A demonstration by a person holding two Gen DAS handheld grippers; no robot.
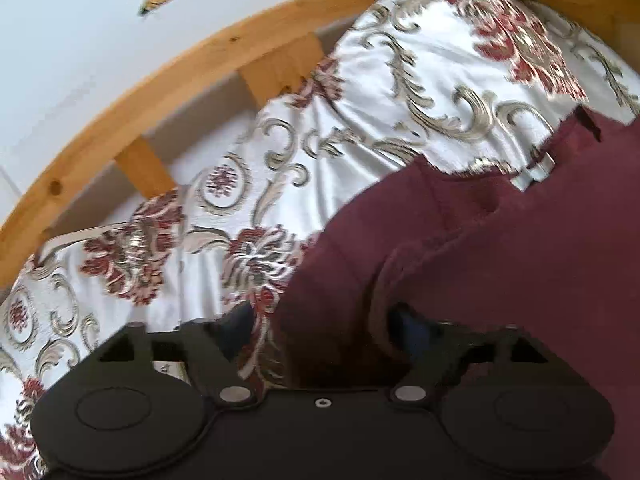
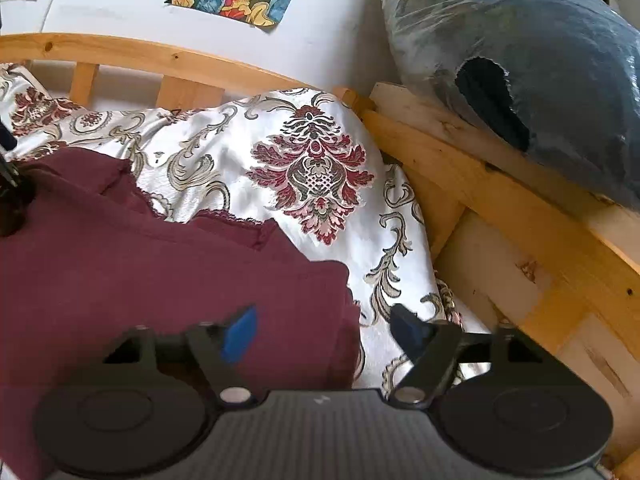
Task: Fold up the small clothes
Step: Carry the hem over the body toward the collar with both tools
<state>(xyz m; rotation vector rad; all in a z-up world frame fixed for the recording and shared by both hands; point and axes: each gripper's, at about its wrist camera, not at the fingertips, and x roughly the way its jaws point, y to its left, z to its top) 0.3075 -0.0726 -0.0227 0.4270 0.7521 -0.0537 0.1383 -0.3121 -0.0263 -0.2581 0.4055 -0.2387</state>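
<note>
In the left wrist view the left gripper (image 1: 320,322) stands wide with nothing pinched, the edge of the maroon garment (image 1: 500,264) lying between and ahead of its fingers on the patterned bedcover (image 1: 360,120), so it would do well to set one finger under that edge before closing. In the right wrist view the right gripper (image 2: 324,330) is likewise wide and empty, the garment's corner (image 2: 160,272) under its left finger and bedcover (image 2: 312,168) under its right; take cloth only, not the cover.
</note>
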